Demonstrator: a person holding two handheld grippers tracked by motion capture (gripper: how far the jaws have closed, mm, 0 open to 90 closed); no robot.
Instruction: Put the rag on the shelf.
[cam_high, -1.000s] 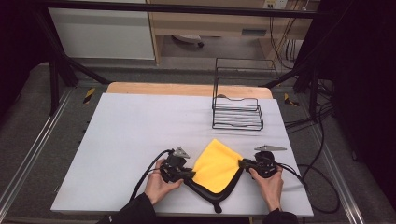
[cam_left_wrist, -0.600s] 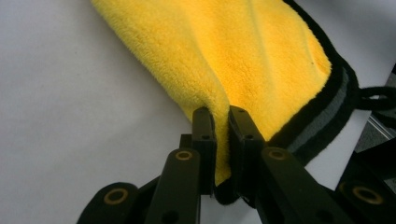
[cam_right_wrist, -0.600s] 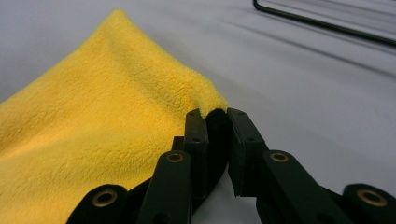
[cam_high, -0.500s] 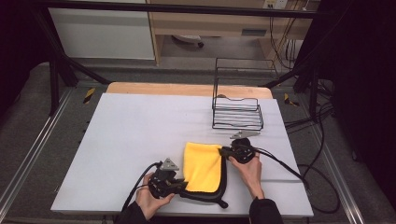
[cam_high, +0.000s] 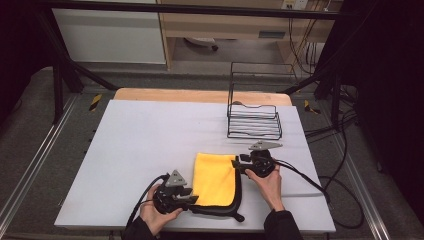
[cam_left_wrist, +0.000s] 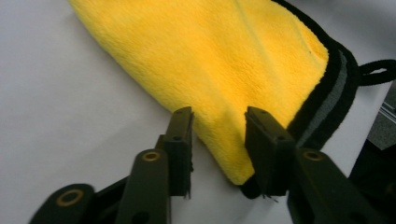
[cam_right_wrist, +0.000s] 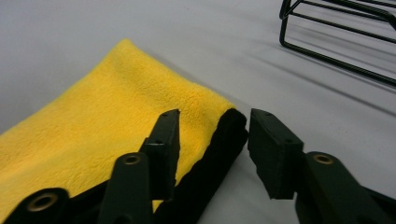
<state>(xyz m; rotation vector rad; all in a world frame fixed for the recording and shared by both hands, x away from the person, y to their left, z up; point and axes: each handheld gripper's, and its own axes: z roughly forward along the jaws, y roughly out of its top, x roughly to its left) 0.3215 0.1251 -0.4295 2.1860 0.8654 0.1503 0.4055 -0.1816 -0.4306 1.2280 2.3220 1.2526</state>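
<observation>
The table (cam_high: 150, 140) bears a wire rack (cam_high: 254, 122), untouched. The yellow cloth (cam_high: 215, 177) lies folded at the near edge (one fold looks done). Both the left gripper (cam_high: 192, 196) and right gripper (cam_high: 239, 165) have just been opening, corners between loose jaws; further folding may remain.

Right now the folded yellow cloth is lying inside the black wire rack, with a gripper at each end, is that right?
Not quite. The high view shows the yellow cloth flat on the white table, in front of the wire rack, not inside. The left gripper and right gripper are at its ends.
</observation>
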